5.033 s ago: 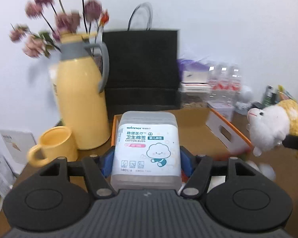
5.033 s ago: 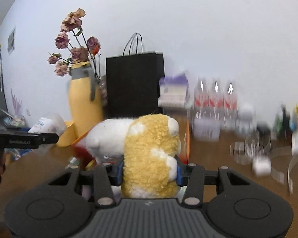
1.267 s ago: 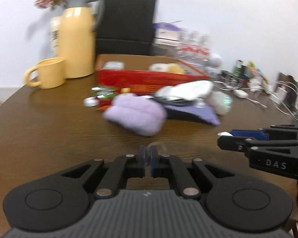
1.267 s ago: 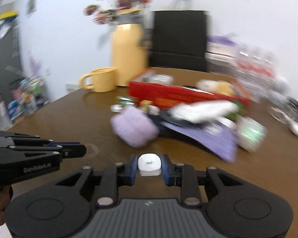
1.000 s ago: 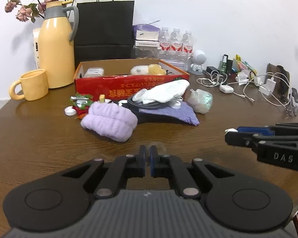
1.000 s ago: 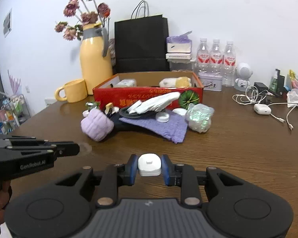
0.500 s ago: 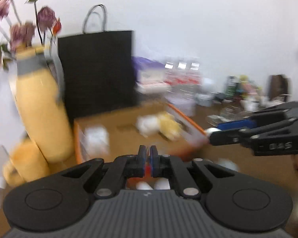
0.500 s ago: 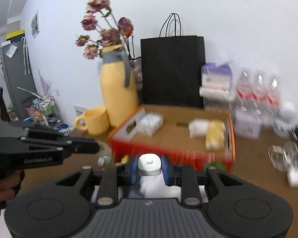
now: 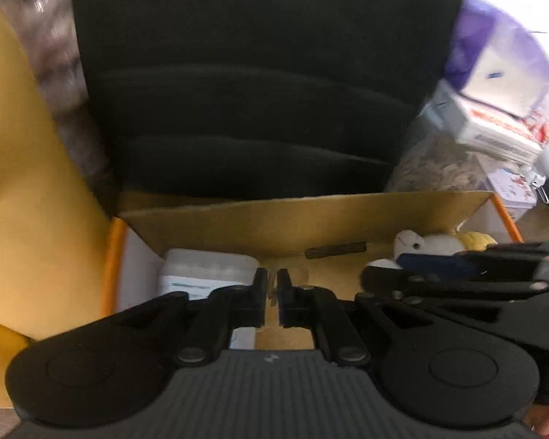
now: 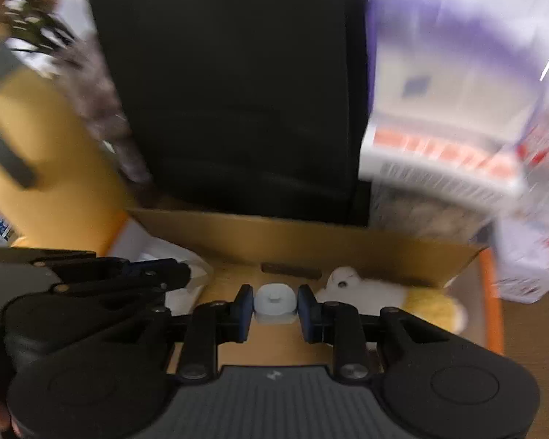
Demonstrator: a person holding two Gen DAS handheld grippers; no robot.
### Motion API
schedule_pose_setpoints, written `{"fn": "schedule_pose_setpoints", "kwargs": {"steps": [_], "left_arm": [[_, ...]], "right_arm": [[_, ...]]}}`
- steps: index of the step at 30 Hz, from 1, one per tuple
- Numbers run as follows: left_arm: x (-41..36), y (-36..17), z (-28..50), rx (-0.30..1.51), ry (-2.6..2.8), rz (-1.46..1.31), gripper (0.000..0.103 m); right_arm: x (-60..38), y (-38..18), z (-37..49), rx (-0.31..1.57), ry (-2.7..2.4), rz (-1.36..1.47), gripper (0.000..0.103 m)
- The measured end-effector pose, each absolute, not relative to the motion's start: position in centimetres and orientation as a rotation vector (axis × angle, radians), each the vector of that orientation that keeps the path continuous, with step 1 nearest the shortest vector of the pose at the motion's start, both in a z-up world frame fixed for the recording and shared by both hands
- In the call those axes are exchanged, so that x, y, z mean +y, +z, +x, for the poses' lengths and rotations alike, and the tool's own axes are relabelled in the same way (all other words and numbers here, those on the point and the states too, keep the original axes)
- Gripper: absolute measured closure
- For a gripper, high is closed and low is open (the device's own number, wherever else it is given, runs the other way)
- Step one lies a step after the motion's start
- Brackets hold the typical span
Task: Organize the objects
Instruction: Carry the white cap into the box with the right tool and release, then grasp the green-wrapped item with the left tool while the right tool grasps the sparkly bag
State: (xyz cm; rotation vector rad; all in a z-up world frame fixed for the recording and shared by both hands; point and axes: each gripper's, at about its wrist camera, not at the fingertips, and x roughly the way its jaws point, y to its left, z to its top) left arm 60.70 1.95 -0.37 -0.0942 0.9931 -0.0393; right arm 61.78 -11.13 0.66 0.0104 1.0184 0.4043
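From the left wrist, the left gripper point(image 9: 271, 294) hangs over the cardboard box point(image 9: 311, 216), jaws nearly together around something thin and clear, too blurred to name. The cotton-bud box point(image 9: 205, 270) lies at far left.

From the right wrist, the right gripper point(image 10: 275, 305) clamps a small white cap point(image 10: 275, 299) above the box, left of the plush sheep point(image 10: 377, 294).

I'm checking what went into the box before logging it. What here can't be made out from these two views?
- Left tongs: whether the thin clear thing between the tips is gripped, too small and blurred.
- Cotton bud tub: label unreadable; the tongs cover its lower half.
- Stuffed sheep: body partly behind the right tongs.
- Box floor nearest the camera: hidden in both views.
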Motion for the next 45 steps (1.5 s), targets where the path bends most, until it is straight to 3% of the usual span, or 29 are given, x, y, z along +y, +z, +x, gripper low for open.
{"fn": "schedule_pose_setpoints", "kwargs": {"steps": [5, 9, 10, 13, 15, 17, 23, 31, 36, 45], "left_arm": [[1.8, -1.0, 60.6, 0.975, -0.052, -0.082, 0.090], [2.1, 1.5, 58.3, 0.918, -0.066, -0.102, 0.070], [2.0, 2.7, 56.9, 0.878, -0.067, -0.082, 0.069], [1.5, 6.5, 50.2, 0.699, -0.054, 0.042, 0.055], [1.3, 7.8, 45.2, 0.578, -0.024, 0.104, 0.038], [1.2, 7.9, 39.6, 0.498, 0.004, 0.121, 0.032], [2.0, 4.7, 24.6, 0.468, -0.027, 0.008, 0.025], [0.9, 2.1, 8.8, 0.501, -0.149, -0.114, 0.011], [1.2, 0.7, 6.5, 0.562, -0.185, -0.122, 0.004], [1.5, 0.6, 10.1, 0.513, -0.194, -0.107, 0.004]], "right_arm": [[-11.2, -0.9, 62.5, 1.015, 0.394, 0.023, 0.076], [-11.9, 0.9, 61.3, 0.976, 0.386, 0.028, 0.071], [-12.4, 1.7, 60.5, 0.958, 0.386, 0.040, 0.066], [-14.0, 4.8, 56.3, 0.885, 0.391, 0.036, 0.060], [-15.0, 6.5, 52.2, 0.828, 0.422, 0.012, 0.058], [-16.0, 7.4, 47.4, 0.783, 0.427, -0.015, 0.049], [-20.3, 6.8, 32.0, 0.699, 0.501, 0.042, 0.040], [-21.9, 0.5, 14.7, 0.604, 0.446, 0.071, 0.021], [-22.2, -2.5, 10.2, 0.742, 0.474, 0.085, 0.022], [-23.7, -1.4, 12.7, 0.659, 0.346, 0.037, 0.022]]}}
